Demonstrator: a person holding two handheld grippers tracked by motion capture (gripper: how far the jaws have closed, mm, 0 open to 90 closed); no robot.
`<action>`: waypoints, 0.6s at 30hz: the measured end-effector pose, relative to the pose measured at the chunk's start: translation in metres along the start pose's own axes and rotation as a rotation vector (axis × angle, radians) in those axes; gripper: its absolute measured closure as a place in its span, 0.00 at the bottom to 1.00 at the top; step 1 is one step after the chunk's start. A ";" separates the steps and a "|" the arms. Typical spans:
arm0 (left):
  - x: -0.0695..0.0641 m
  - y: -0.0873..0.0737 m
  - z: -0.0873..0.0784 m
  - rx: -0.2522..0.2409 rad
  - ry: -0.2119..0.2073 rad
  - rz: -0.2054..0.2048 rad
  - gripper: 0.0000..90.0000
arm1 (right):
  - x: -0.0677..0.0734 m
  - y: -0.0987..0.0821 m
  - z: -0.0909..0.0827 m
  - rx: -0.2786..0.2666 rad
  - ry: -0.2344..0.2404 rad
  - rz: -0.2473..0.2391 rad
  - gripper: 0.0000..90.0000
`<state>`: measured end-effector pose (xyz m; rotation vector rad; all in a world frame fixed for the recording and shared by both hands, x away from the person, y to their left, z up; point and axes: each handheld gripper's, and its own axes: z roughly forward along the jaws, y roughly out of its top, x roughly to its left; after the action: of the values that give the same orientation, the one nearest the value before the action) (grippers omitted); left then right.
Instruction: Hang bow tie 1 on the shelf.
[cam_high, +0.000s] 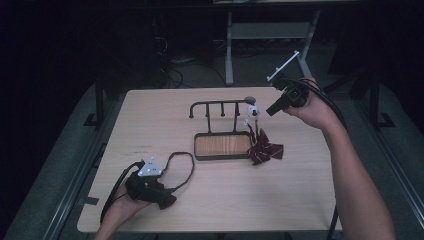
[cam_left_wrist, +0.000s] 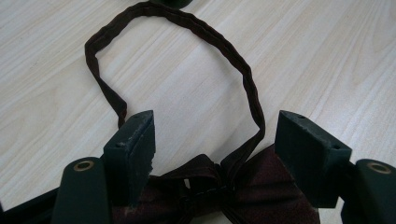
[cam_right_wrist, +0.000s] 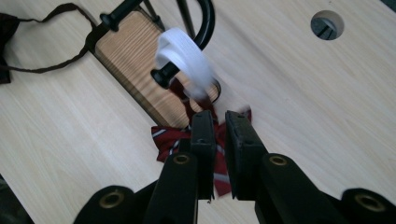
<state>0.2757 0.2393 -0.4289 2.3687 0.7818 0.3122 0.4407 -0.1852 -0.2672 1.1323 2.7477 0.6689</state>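
While the right gripper (cam_high: 274, 108) hangs near the end of the black hook rack (cam_high: 220, 105), its jaws stand nearly together with a narrow gap and nothing pinched between them. Below and beyond them is the red striped bow tie (cam_right_wrist: 187, 140). Its white neck strap (cam_right_wrist: 184, 58) is looped over the rack's end peg, so the bow dangles beside the wooden tray base (cam_high: 222, 145) and rests partly on the table (cam_high: 300, 190). Judgement: the strap was placed there so the tie hangs from the rack, and the right gripper has let go.

The left gripper (cam_high: 167, 201) rests low on the near side of the table, jaws spread wide on either side of the dark brown bow tie (cam_left_wrist: 219, 191); the pads do not press on it. That tie lies flat, its thin strap (cam_left_wrist: 187, 56) in an open loop on the wood towards the rack. Judgement: the left jaws are lined up over the knot to take it as the next tie to hang.
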 end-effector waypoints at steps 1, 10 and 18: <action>0.000 0.000 0.000 0.000 0.000 0.000 0.33 | 0.000 -0.001 0.001 0.002 0.004 -0.001 0.90; 0.001 -0.001 0.000 -0.001 0.002 -0.003 0.33 | -0.001 -0.012 0.009 0.011 0.043 -0.011 0.82; 0.000 -0.001 0.001 0.001 0.000 -0.008 0.33 | -0.003 -0.023 0.011 0.004 0.082 -0.014 0.76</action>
<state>0.2758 0.2393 -0.4300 2.3656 0.7911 0.3081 0.4304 -0.1976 -0.2878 1.1095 2.8232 0.7241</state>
